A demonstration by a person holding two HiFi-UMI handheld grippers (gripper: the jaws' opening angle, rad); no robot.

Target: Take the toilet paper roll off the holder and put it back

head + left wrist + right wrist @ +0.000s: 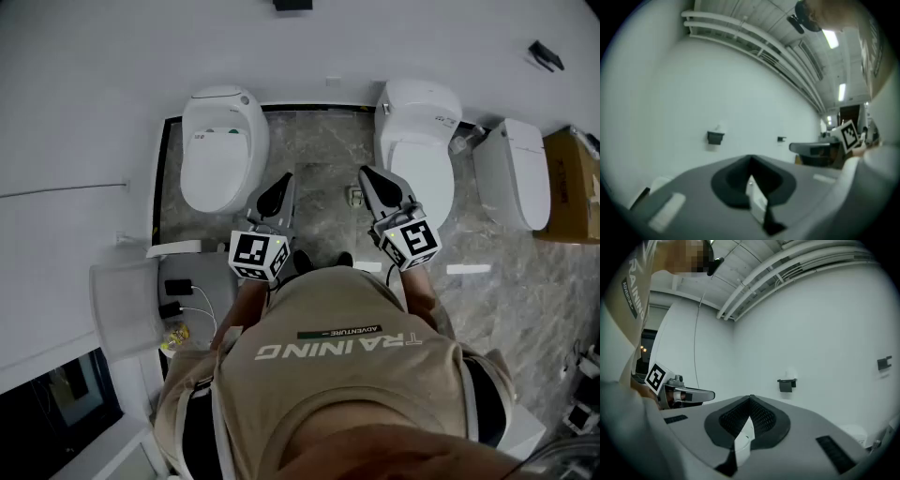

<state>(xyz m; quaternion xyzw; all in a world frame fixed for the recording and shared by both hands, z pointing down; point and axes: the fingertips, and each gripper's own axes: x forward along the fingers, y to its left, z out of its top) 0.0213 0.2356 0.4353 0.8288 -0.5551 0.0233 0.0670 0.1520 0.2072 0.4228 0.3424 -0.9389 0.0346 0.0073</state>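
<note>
Both closed on nothing — left gripper (pixel 284 180) and right gripper (pixel 366 174) point level at the wall holder (pixel 786 384) (presumably readying an approach).

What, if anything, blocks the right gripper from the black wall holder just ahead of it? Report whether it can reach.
Probably yes, once moved closer. The right gripper faces the holder with only open air between them. Its jaws are together, so they would need opening first.

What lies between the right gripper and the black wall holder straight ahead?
Nothing. The right gripper view shows only open space between right gripper and holder.
</note>
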